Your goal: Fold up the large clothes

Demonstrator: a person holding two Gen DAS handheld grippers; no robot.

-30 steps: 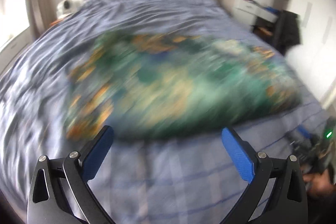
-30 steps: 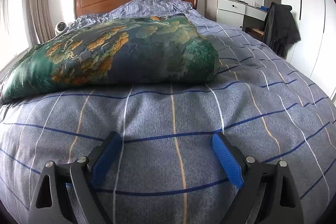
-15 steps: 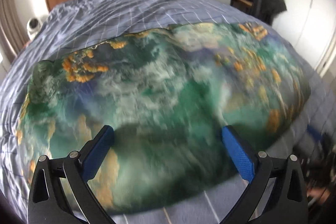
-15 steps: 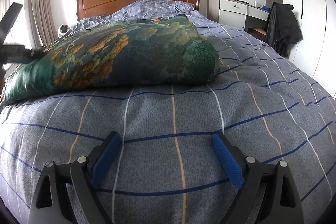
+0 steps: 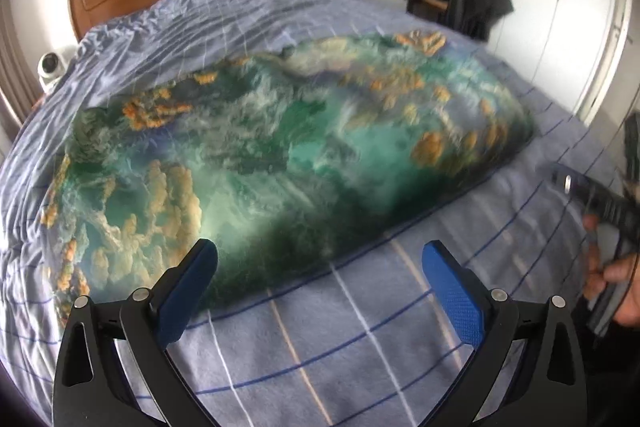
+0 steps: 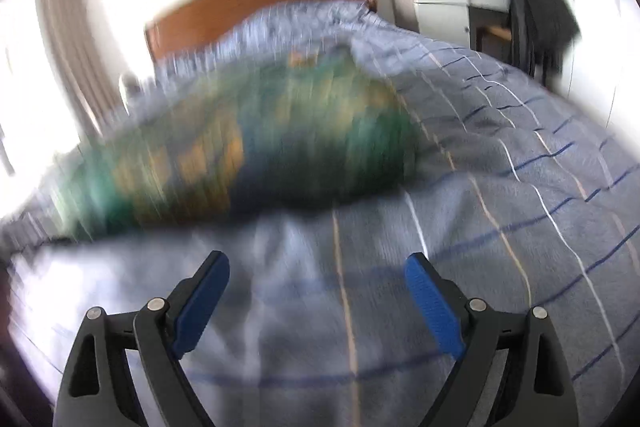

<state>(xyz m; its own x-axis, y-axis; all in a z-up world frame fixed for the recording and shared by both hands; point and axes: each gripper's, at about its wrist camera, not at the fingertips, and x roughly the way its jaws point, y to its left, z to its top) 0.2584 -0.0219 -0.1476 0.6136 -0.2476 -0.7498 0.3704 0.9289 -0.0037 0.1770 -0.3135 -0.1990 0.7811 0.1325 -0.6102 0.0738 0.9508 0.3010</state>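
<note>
**Both grippers swing back toward the folded garment, empty**

The left gripper (image 5: 320, 287) has swept across the bed (image 5: 360, 347) within the last second: the green and orange printed garment (image 5: 280, 155), first a blur farther up the frame, now fills the middle of the left wrist view, its near edge just beyond the blue fingers (image 5: 192, 283). Those fingers are spread wide with nothing between them.

The right gripper (image 6: 316, 299) was steady a second ago; its picture is now smeared and tilted, so that hand has just started to move. Its fingers (image 6: 432, 307) are likewise released and empty over the checked blue quilt. The garment (image 6: 248, 155) lies in the middle left of that view, apart from the gripper. At the right edge of the left wrist view, a hand (image 5: 612, 275) holds the other tool.

The garment lies as a thick, compact bundle on the bed, untouched by either tool. Judging from that, one fold looks complete and both hands appear to be repositioning for the next grasp.
</note>
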